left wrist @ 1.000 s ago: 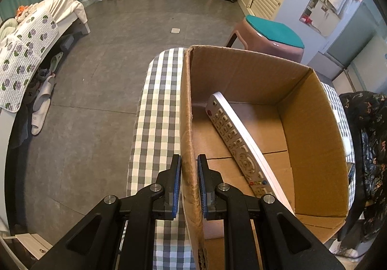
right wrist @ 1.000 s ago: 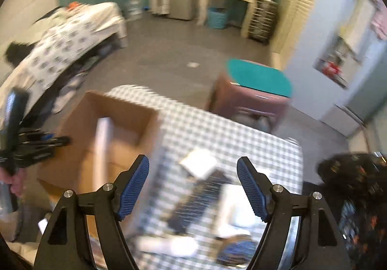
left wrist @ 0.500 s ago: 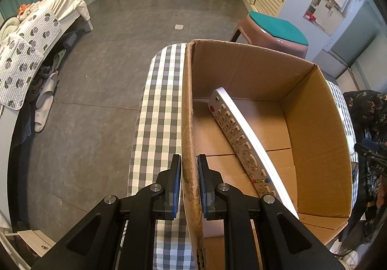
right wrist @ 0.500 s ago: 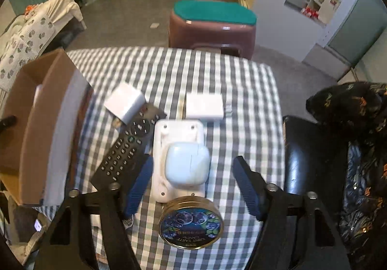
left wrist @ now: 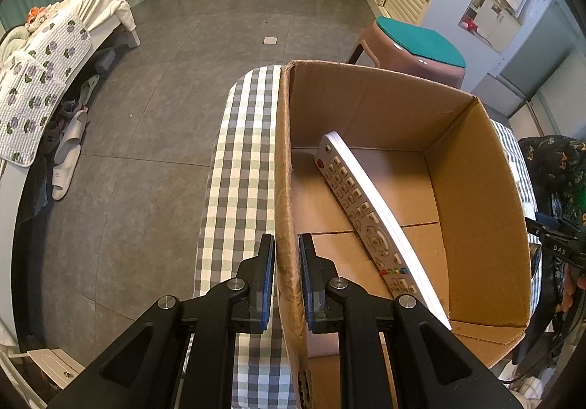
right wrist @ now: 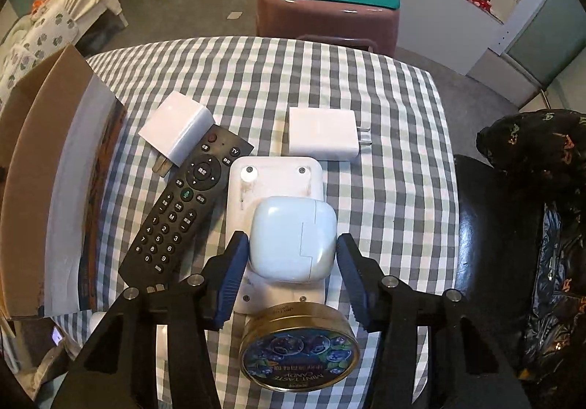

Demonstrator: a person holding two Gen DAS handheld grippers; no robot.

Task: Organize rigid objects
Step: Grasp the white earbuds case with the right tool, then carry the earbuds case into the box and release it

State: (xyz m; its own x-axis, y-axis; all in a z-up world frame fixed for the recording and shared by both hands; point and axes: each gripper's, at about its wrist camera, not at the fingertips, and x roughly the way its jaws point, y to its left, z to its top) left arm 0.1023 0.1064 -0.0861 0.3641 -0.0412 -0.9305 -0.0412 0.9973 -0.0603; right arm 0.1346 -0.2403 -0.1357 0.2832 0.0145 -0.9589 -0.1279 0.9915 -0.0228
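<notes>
- Our left gripper [left wrist: 286, 275] is clamped on the near wall of the cardboard box [left wrist: 472, 189], one finger inside, one outside.
- Our right gripper [right wrist: 293, 273] has its jaws spread, straddling a white earbud case [right wrist: 293, 237]; pads look just beside its sides, contact unclear.
- Hidden/cut off: the case sits on a white flat device [right wrist: 274, 178] and covers most of it. Candy tin [right wrist: 298, 346] sits below the case, near edge of table, partly behind gripper arms. We can't see the box interior from the right wrist view.
- Surface: checked tablecloth [right wrist: 384, 189] on a table; grey tiled floor [left wrist: 146, 116], pink stool with teal seat [right wrist: 329, 2] beyond, bed [left wrist: 44, 61] at left.
- Box holds one white remote [left wrist: 366, 222], lying diagonally, near end propped against the wall.
- On the cloth: black remote [right wrist: 183, 207] beside the box, white charger [right wrist: 175, 132] touching its top, second white charger [right wrist: 322, 134] above the flat device.
</notes>
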